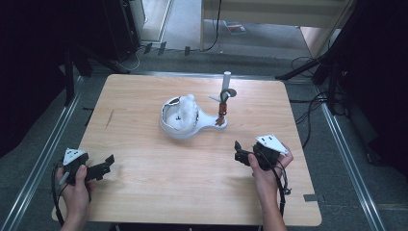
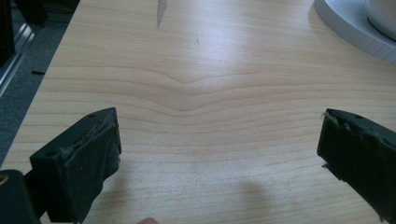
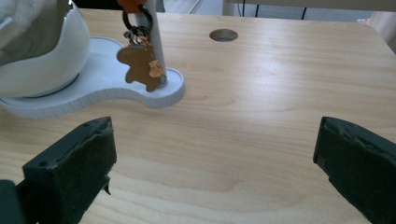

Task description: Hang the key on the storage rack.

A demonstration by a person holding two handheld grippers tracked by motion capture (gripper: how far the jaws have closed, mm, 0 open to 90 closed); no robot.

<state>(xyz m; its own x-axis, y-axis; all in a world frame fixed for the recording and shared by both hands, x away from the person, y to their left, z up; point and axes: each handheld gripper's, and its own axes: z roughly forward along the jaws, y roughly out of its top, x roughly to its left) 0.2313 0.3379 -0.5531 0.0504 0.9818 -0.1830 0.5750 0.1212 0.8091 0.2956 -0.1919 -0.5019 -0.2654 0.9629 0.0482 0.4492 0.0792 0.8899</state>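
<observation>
My right claw (image 1: 239, 152) released, jaws wide, nothing between, low over counter (image 1: 144, 183), near white stand (image 1: 190, 126). Keyring (image 3: 140, 63) hangs on stand's post (image 1: 225, 91), apart from claw. My left claw (image 1: 107, 163) released, empty, well apart from stand.

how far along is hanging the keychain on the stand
Looks done: the brown figure keychain hangs by its ring on the white post of the white stand. In hand: nothing. The right tongs and left tongs are both open and empty, low over the wooden table near its front edge. Left: seemingly nothing, judging by how things lie.
</observation>
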